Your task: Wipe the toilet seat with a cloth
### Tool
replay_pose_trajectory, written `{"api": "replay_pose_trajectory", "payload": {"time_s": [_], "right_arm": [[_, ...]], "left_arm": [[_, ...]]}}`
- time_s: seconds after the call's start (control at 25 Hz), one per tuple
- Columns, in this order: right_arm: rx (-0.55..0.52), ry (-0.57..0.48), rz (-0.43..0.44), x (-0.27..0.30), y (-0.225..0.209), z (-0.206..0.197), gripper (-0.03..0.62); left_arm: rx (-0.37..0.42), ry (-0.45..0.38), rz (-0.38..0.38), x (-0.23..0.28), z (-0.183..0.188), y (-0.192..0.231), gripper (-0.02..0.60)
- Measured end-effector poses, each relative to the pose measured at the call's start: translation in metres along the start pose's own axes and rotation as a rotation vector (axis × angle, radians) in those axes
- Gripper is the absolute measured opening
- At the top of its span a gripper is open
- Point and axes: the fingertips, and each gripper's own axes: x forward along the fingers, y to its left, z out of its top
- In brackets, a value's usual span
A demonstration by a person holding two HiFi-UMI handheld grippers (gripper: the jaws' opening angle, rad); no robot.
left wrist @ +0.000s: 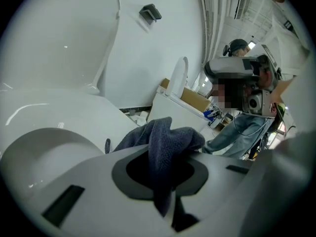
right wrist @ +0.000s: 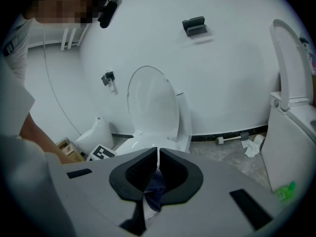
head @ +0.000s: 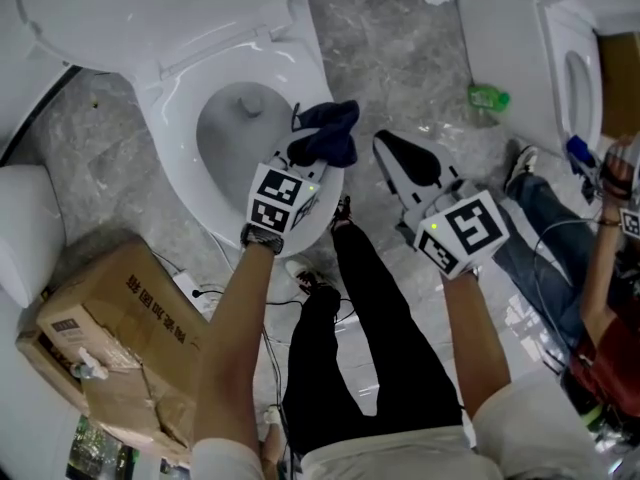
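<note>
At front-right edge of toilet seat: cloth, dk blue, bunched, clamped in left gripper. Jaws closed on it, fabric spilling out above them. Contact w/ seat: can't tell; cloth reads over or just off the edge.

Right gripper: jaws together, nothing gripped per head view. Its own view shows a dk-blue sliver thru the gap, prob. sth beyond. Sits just right of cloth, over floor, off the seat.

Progress (est.): wiping looks under way or about to start at front-right. Seat evenly white & glossy, no streaks or dirt to tell done from undone, so share wiped unknown. Left side & back of ring prob. left to do. Lid up.

Writing: cardboard box, on floor by toilet's front-left, dark Chinese chars on flap, too small to read. Green bottle on floor, label illegible. Grippers: square b/w markers only, no text.
</note>
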Motion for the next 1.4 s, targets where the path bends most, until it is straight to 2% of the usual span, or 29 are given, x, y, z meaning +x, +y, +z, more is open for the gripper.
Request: {"api": "replay_pose_trajectory", "payload": {"time_s": [0.16, 0.36, 0.6, 0.8, 0.88, 1.16, 1.4], "right_arm": [[-0.006, 0.015, -0.011, -0.008, 0.01, -0.011, 0.037], [-0.004, 0.011, -0.012, -0.019, 0.023, -0.019, 0.037], [-0.004, 0.012, -0.009, -0.031, 0.039, -0.028, 0.037], [-0.001, 0.017, -0.004, -0.036, 0.051, -0.035, 0.037], [-0.002, 0.019, 0.001, -0.036, 0.057, -0.036, 0.037], [-0.012, 0.025, 0.039, -0.028, 0.081, -0.038, 0.037], [-0.022, 0.033, 0.064, -0.019, 0.091, -0.035, 0.037]], "left_arm": [[-0.005, 0.04, -0.026, -0.012, -0.02, -0.016, 0.041], [0.014, 0.112, -0.014, -0.029, -0.05, -0.031, 0.041], [0.107, 0.227, 0.007, -0.056, -0.087, -0.049, 0.041], [0.11, 0.311, 0.023, -0.085, -0.12, -0.057, 0.041], [0.134, 0.347, 0.025, -0.095, -0.132, -0.06, 0.041], [0.217, 0.485, -0.003, -0.125, -0.154, -0.066, 0.041], [0.233, 0.52, 0.003, -0.151, -0.167, -0.056, 0.041]]}}
